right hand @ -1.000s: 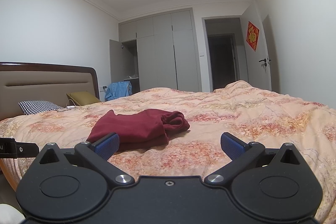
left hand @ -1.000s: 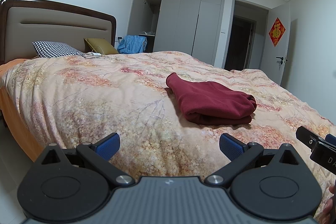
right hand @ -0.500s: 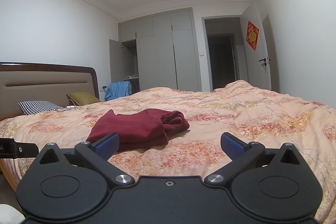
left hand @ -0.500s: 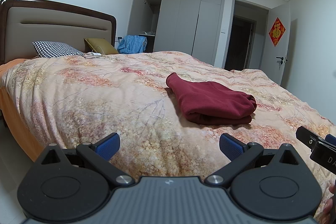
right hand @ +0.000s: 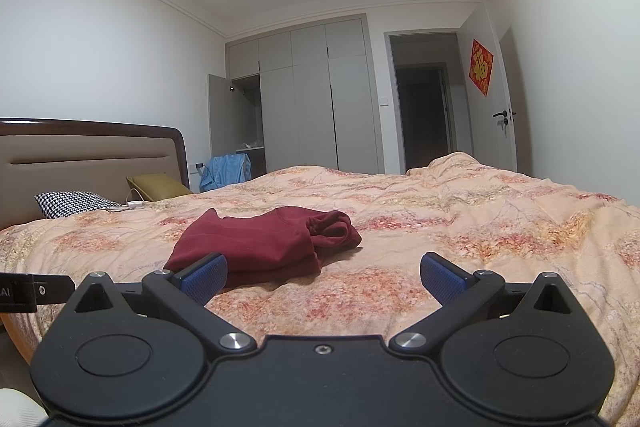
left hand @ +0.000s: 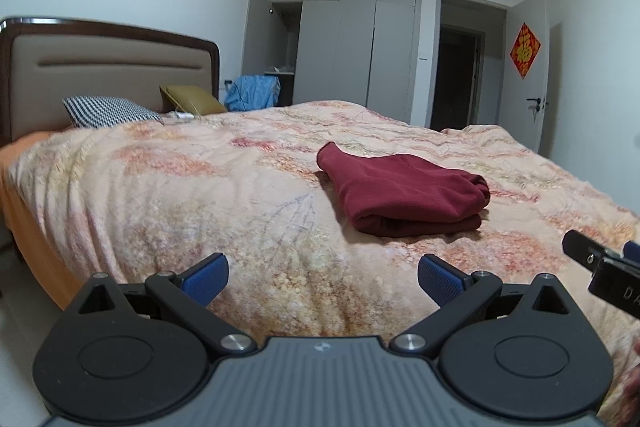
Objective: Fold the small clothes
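- The left gripper [left hand: 323, 275] is hovering with its jaws spread wide, holding nothing.
- The right gripper [right hand: 323, 275] is hovering likewise, jaws apart, empty.

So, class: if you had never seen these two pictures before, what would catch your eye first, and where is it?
The dark red folded garment stands out, lying mid-bed on the peach floral quilt. Next, the blue-padded fingers of each open gripper, left and right, fill the bottom foreground.

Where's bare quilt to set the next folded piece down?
Bare quilt lies between the folded red garment and the checked pillow. More lies right of the garment toward the door side. Crowded only by the headboard: checked pillow, olive cushion, white cable.
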{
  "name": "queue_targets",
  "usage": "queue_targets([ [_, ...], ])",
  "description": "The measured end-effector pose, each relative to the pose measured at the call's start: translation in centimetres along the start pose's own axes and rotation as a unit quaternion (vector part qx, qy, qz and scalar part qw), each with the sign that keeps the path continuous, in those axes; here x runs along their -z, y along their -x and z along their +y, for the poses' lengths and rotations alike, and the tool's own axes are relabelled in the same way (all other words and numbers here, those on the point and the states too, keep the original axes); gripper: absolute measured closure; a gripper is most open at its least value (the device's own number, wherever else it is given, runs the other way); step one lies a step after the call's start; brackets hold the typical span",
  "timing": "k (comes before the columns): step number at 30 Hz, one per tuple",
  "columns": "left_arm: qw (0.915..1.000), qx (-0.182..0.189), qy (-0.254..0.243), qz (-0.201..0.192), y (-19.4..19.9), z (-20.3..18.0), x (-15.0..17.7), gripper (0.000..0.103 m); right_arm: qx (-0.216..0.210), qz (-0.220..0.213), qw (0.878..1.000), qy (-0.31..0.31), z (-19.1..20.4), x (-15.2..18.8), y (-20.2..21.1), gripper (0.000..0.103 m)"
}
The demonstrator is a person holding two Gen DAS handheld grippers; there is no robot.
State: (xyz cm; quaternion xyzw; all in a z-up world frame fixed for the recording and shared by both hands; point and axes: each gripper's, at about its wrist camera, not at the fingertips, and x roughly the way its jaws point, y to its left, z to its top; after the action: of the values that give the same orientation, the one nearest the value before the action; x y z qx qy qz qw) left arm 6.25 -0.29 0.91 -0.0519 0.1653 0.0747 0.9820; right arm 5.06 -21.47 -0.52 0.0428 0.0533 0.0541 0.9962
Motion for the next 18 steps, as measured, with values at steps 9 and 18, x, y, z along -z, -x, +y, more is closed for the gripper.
queue_targets([
  [9, 0.9998, -0.015, -0.014, -0.006, 0.2, -0.03, -0.25, 0.0, -0.002, -0.002, 1.0, 0.003, 0.14, 0.16, -0.06, 0.0],
  [18, 0.9996, -0.017, -0.019, -0.007, 0.2, -0.02, -0.24, 0.0, -0.002, -0.002, 1.0, 0.003, 0.12, 0.14, -0.06, 0.0],
])
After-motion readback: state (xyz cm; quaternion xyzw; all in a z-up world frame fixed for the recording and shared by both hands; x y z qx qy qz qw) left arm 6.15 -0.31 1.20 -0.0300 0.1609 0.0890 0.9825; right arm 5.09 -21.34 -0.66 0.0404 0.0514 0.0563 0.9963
